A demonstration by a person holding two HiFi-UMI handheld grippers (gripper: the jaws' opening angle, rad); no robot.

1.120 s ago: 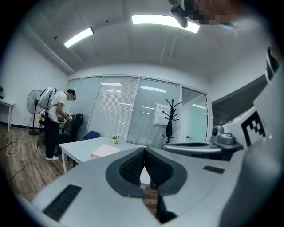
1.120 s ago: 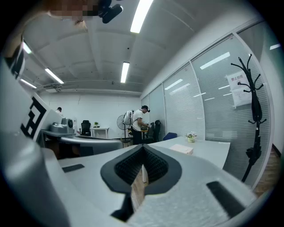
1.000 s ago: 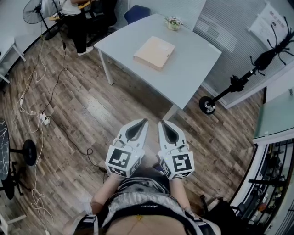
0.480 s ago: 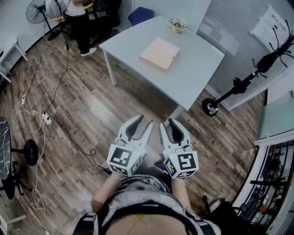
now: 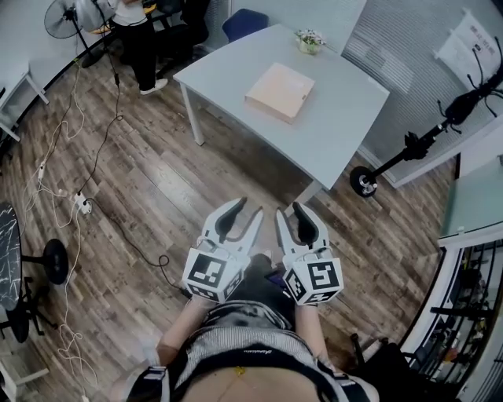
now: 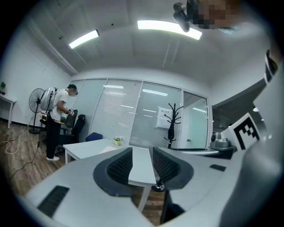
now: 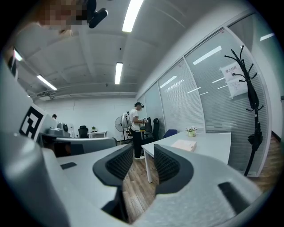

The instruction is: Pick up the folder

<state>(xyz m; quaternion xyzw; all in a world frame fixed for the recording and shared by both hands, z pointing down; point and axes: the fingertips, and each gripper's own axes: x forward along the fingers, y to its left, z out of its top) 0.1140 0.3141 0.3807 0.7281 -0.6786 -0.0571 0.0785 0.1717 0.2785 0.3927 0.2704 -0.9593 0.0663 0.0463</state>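
Wood-plank floor (image 5: 141, 180) spreads under a pale grey counter (image 5: 338, 118), and the tan folder (image 5: 280, 92) lies flat near the counter's middle, untouched. A small potted plant (image 5: 310, 41) stands at the far corner, well apart from the folder. Both claws hang over the floor, short of the counter. The left claw (image 5: 247, 210) is released, jaws apart with nothing between them. The right claw (image 5: 289, 210) is opening its jaws, likewise empty. Beyond the counter, a person (image 5: 140, 31) stands beside a fan (image 5: 61, 20).
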